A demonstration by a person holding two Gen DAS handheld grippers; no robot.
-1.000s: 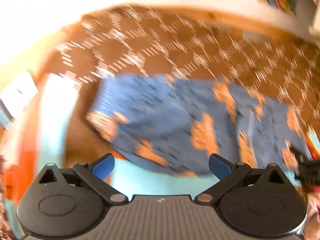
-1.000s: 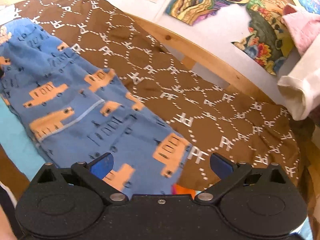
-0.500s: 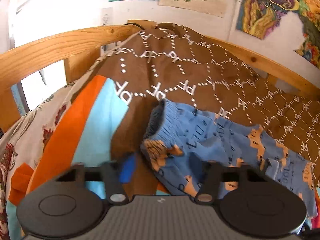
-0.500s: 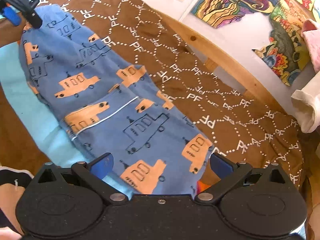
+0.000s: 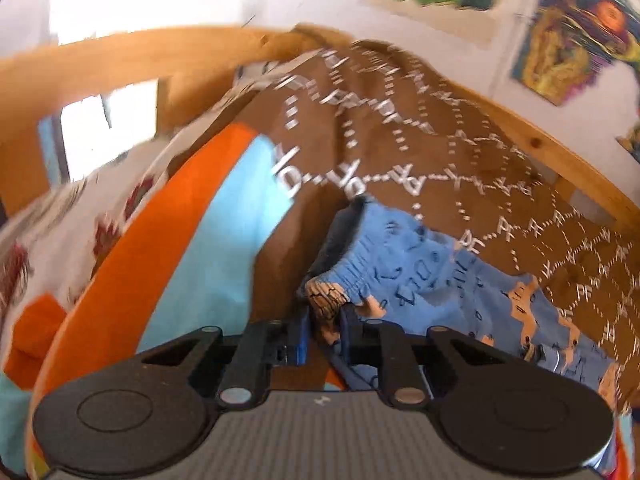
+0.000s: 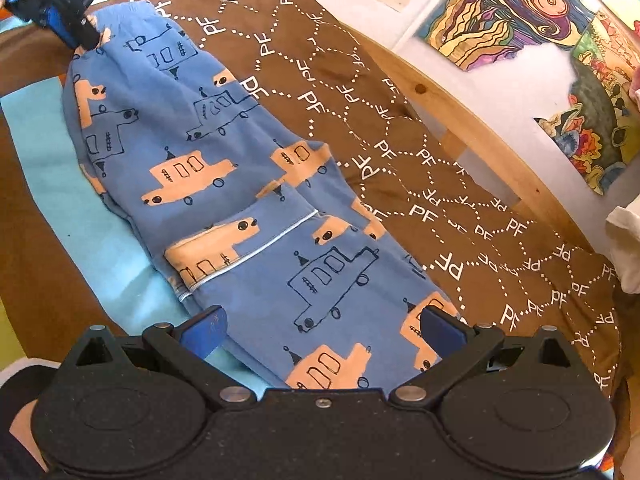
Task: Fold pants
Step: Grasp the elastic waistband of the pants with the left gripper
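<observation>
- Blue pants (image 6: 224, 184) with orange and outlined truck print lie lengthwise on a brown blanket (image 6: 460, 184) with white "PF" lattice, partly over a light blue stripe (image 6: 80, 216)
- Left gripper (image 5: 323, 330) at the waistband corner (image 5: 326, 298); jaws closing, nearly together, with bunched waistband fabric between them
- Same left gripper seen in the right wrist view at top left (image 6: 86, 36), tip on the elastic waistband end of the pants
- Right gripper (image 6: 322, 330) spread wide, blue pads either side of the near leg end of the pants, fabric between them but not pinched
- Left wrist view motion-blurred; orange stripe (image 5: 160, 216) and floral sheet (image 5: 60, 240) beside the blanket
- Wooden bed rail (image 6: 460, 120) behind the blanket, colourful drawings (image 6: 516, 16) on the wall
</observation>
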